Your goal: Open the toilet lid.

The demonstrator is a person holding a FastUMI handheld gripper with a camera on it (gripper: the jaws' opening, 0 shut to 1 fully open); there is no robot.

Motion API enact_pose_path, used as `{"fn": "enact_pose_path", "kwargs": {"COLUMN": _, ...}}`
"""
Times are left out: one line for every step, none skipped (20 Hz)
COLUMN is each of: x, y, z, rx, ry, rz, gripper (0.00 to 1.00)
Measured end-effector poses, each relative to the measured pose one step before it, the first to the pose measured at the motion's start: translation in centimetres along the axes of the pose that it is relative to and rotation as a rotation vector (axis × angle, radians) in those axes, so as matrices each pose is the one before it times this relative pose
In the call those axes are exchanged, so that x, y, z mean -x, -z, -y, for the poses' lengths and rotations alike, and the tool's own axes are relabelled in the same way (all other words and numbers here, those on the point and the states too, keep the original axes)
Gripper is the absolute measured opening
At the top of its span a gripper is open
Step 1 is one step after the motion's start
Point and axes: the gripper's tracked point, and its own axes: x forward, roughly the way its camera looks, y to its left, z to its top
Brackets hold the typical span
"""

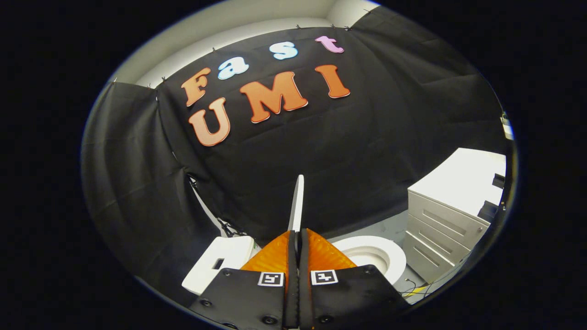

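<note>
Pinching the toilet lid point(297, 204) edge-on between the fingers of the tongs point(297, 238), both pressed against it, lid raised near upright and rising straight ahead of the tips. Seat ring and bowl point(373, 254) down to the right of the fingers; cistern point(220, 266) down to the left; drawer cabinet point(442, 224) further right, well apart. Lid judged mostly open. To finish well: carry the lid on its hinge arc toward the cistern, no twisting, grip firm on the thin edge, release only once it leans at rest. Writing: square coded markers on the finger bases, no brand or readable label on toilet or cabinet.
</note>
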Motion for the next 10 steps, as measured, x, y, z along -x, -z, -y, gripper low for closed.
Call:
{"fn": "enact_pose_path", "kwargs": {"x": 0.036, "y": -0.104, "z": -0.978, "rx": 0.01279, "ry": -0.0124, "rz": 0.00076, "gripper": 0.08}}
{"fn": "enact_pose_path", "kwargs": {"x": -0.101, "y": -0.078, "z": -0.985, "rx": 0.01136, "ry": -0.01124, "rz": 0.00126, "gripper": 0.08}}
{"fn": "enact_pose_path", "kwargs": {"x": 0.016, "y": -0.104, "z": -0.958, "rx": 0.0145, "ry": -0.00848, "rz": 0.00178, "gripper": 0.08}}
{"fn": "enact_pose_path", "kwargs": {"x": -0.089, "y": 0.01, "z": -0.782, "rx": 0.01856, "ry": -0.00434, "rz": 0.00137, "gripper": 0.08}}
{"fn": "enact_pose_path", "kwargs": {"x": -0.105, "y": -0.073, "z": -0.792, "rx": 0.01852, "ry": -0.00337, "rz": 0.00024, "gripper": 0.08}}
{"fn": "enact_pose_path", "kwargs": {"x": -0.005, "y": 0.026, "z": -0.702, "rx": 0.01306, "ry": -0.00407, "rz": 0.00004, "gripper": 0.08}}
{"fn": "enact_pose_path", "kwargs": {"x": 0.021, "y": 0.049, "z": -0.981, "rx": 0.00881, "ry": -0.00993, "rz": -0.00034, "gripper": 0.08}}
{"fn": "enact_pose_path", "kwargs": {"x": 0.049, "y": 0.013, "z": -0.892, "rx": 0.00616, "ry": -0.0096, "rz": -0.00031, "gripper": 0.08}}
{"fn": "enact_pose_path", "kwargs": {"x": -0.029, "y": -0.039, "z": -0.809, "rx": 0.00864, "ry": -0.00905, "rz": -0.00031, "gripper": 0.08}}
{"fn": "enact_pose_path", "kwargs": {"x": 0.026, "y": -0.042, "z": -0.699, "rx": 0.01145, "ry": -0.00581, "rz": 0.00047, "gripper": 0.08}}
